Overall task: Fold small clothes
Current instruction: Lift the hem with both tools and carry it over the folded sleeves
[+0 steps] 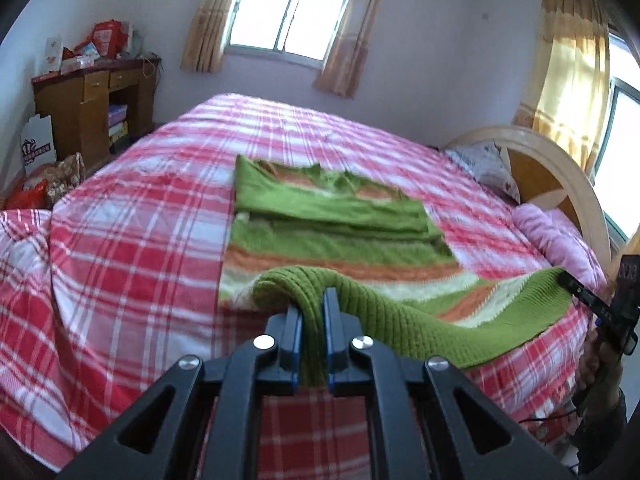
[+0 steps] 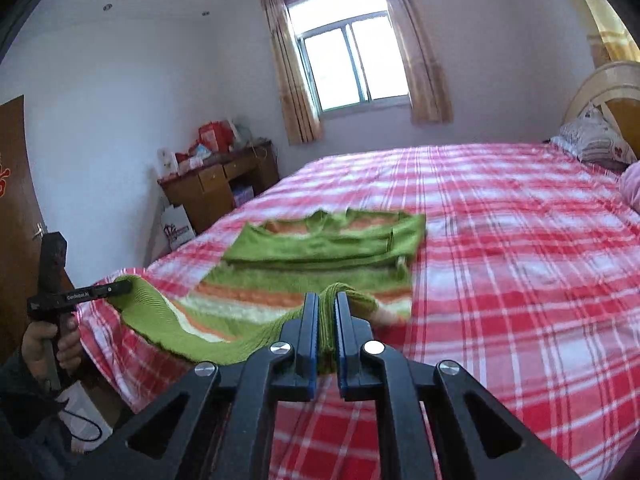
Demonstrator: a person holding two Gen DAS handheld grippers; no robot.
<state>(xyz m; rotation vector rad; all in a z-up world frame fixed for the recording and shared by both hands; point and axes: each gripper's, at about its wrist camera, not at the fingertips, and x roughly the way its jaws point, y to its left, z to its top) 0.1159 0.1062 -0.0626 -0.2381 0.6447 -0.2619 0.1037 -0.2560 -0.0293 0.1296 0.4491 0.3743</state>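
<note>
A green knitted sweater [image 1: 340,216] with orange and white stripes lies on the red plaid bed [image 1: 140,248], its sleeves folded across its upper part. My left gripper [image 1: 314,300] is shut on the left corner of its ribbed green hem, lifted off the bed. My right gripper [image 2: 327,304] is shut on the right corner of the same hem [image 2: 224,344]. The hem hangs slack between them. The right gripper shows at the right edge of the left wrist view [image 1: 568,280]; the left gripper shows at the left of the right wrist view [image 2: 124,288].
A wooden desk [image 1: 92,100] with red boxes stands by the far wall left of the bed. Bags [image 1: 44,184] lie on the floor beside it. A curved headboard [image 1: 560,168], a pillow [image 1: 488,168] and a pink blanket [image 1: 556,236] are at the right. A wooden door [image 2: 12,200] stands at the left.
</note>
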